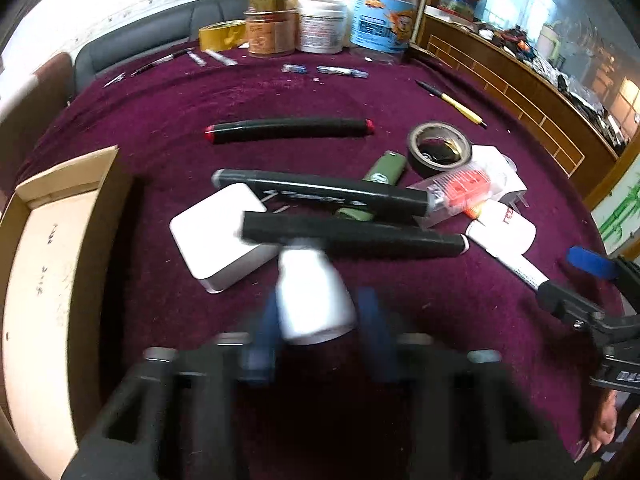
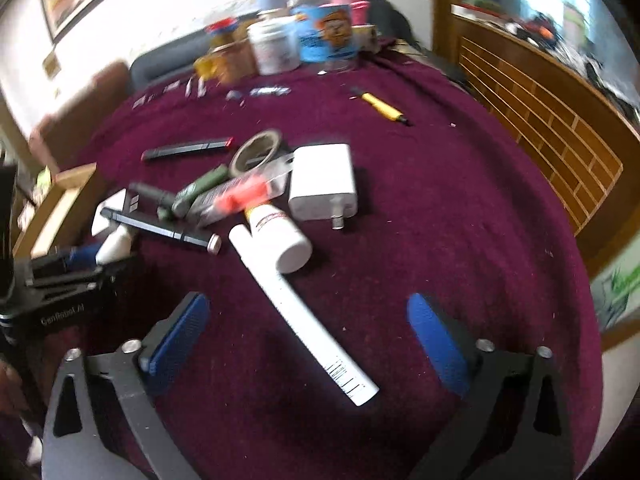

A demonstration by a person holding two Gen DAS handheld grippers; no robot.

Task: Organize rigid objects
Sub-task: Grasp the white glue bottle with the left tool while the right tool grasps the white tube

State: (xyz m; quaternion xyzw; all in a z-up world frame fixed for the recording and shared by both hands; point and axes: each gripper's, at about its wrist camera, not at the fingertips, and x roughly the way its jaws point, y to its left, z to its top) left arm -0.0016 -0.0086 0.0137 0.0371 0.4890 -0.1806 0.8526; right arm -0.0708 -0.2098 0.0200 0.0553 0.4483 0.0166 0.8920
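Note:
My left gripper [image 1: 318,316] is blurred, and its blue pads press both sides of a small white bottle [image 1: 316,300] next to a white square box [image 1: 216,236]. Whether the bottle is off the cloth I cannot tell. Black markers [image 1: 352,238] lie just beyond it. My right gripper [image 2: 308,340] stands open, with a blue pad on either side of a long white tube [image 2: 304,312] that lies flat on the purple cloth; the pads do not touch the tube. The left gripper [image 2: 80,256] also shows at the left of the right wrist view, with the small bottle [image 2: 114,246] in it.
An open cardboard box [image 1: 48,260] sits at the left. The pile holds a tape roll [image 1: 438,148], green lighter [image 1: 384,168], clear case with orange contents [image 1: 460,190], white charger [image 2: 322,180] and white bottle [image 2: 280,236]. A yellow pen [image 1: 460,106] and jars [image 1: 320,24] lie farther back.

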